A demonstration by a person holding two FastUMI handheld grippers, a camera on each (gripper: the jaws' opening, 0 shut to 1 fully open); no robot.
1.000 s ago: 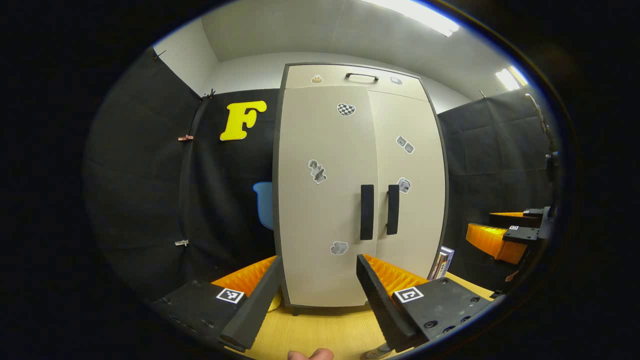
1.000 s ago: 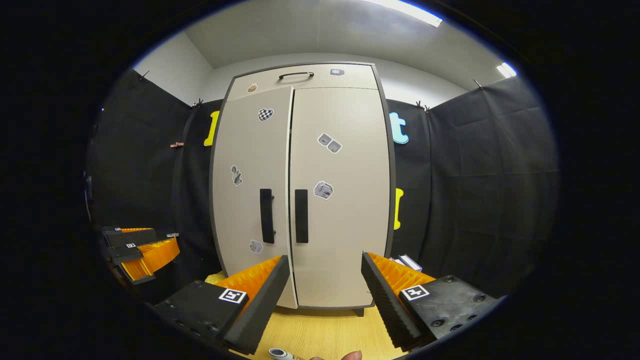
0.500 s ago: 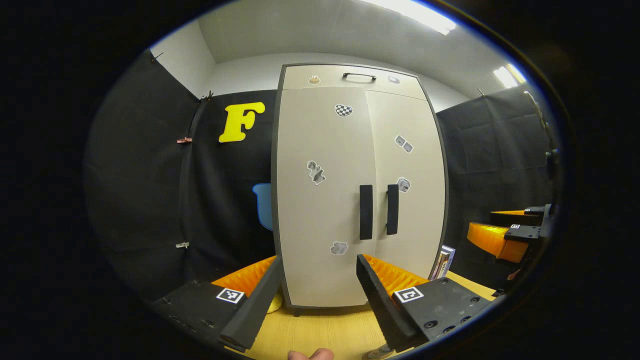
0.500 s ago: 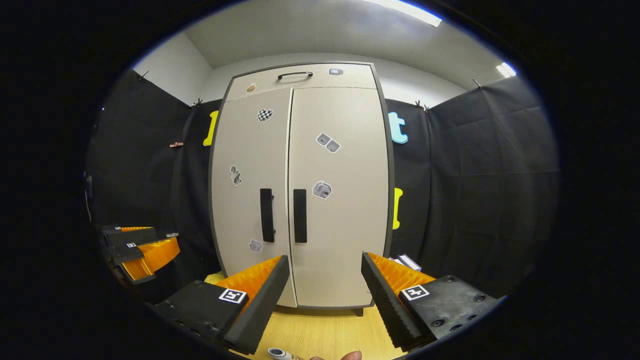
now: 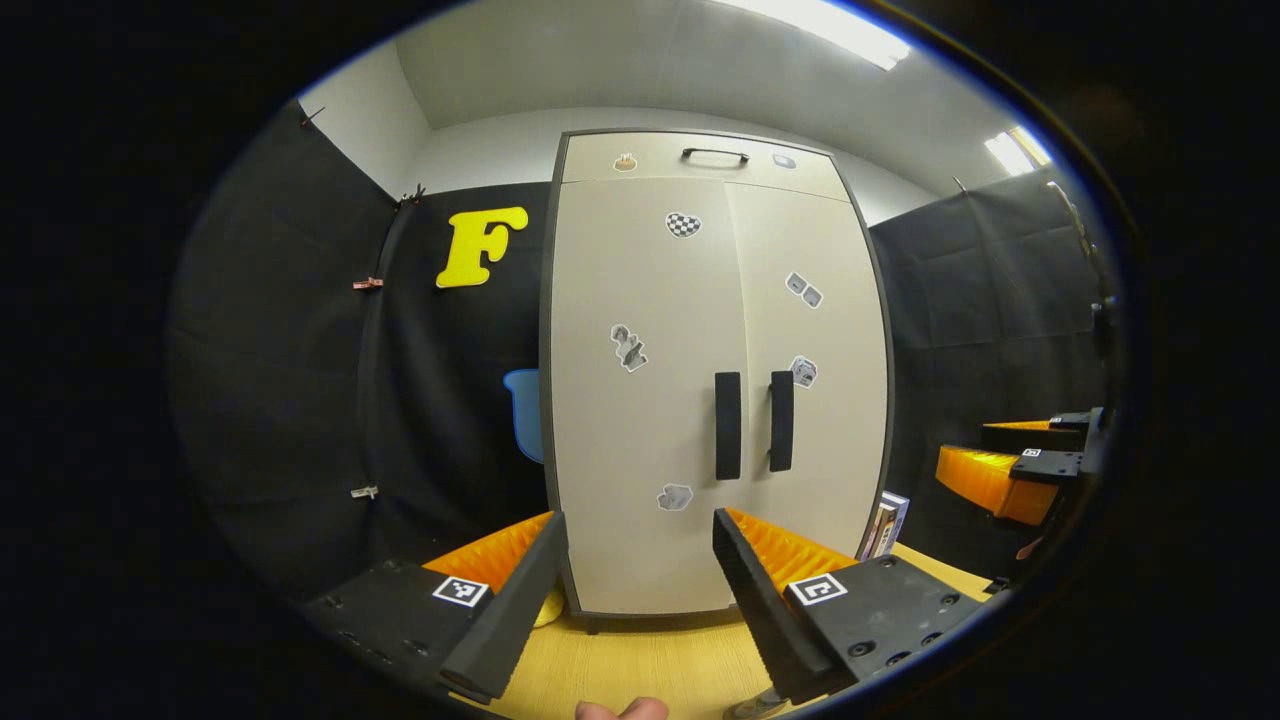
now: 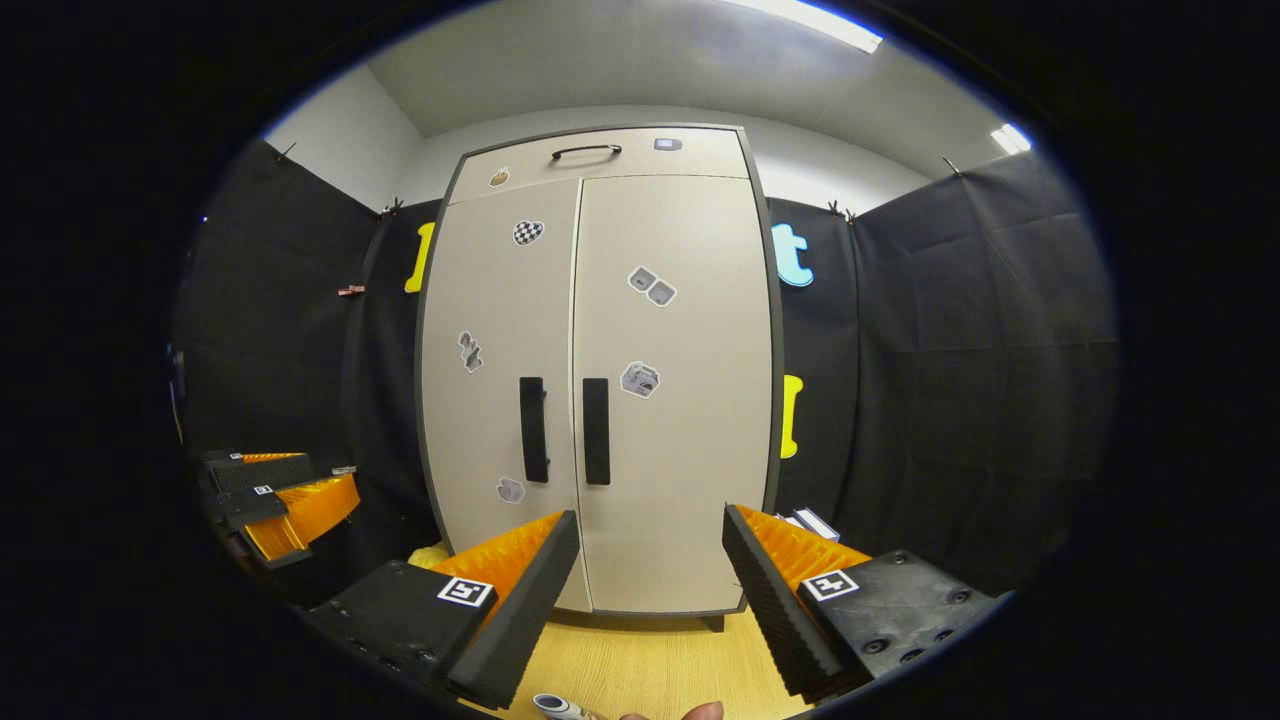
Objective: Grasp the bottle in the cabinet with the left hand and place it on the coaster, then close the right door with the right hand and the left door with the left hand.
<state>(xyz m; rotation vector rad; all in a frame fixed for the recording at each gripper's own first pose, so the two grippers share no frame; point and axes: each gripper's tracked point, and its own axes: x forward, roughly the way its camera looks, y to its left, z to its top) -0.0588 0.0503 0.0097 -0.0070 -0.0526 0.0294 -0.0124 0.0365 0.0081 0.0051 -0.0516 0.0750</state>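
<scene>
In the left gripper view, the left gripper (image 5: 632, 600) hangs over the near edge of the wooden worktop (image 5: 650, 655), its fingers (image 5: 510, 610) spread wide apart with nothing between them. A fingertip of the person's hand (image 5: 620, 709) shows at the very bottom. In the right gripper view, the right gripper (image 6: 645, 600) is likewise held above the worktop's near edge, fingers apart and empty. At the bottom of that view, on the near edge of the worktop, lies the top of a small object (image 6: 560, 706), possibly the bottle, though too little of it shows to tell; I cannot make out a coaster.

Farther back, towards the worktop's far edge, stands the cabinet (image 5: 710, 380). Both its doors are shut: the left door (image 5: 640, 400) and the right door (image 5: 815, 380) meet flush at the middle, their two dark handles (image 5: 728, 425) side by side. Several small stickers (image 5: 628, 346) dot the doors, and a drawer with a handle (image 5: 715, 155) sits above them. A box (image 5: 885, 525) stands just beside the cabinet's right bottom corner. The right gripper (image 5: 1010, 470) also appears at the right of the left gripper view, well apart from the cabinet.
</scene>
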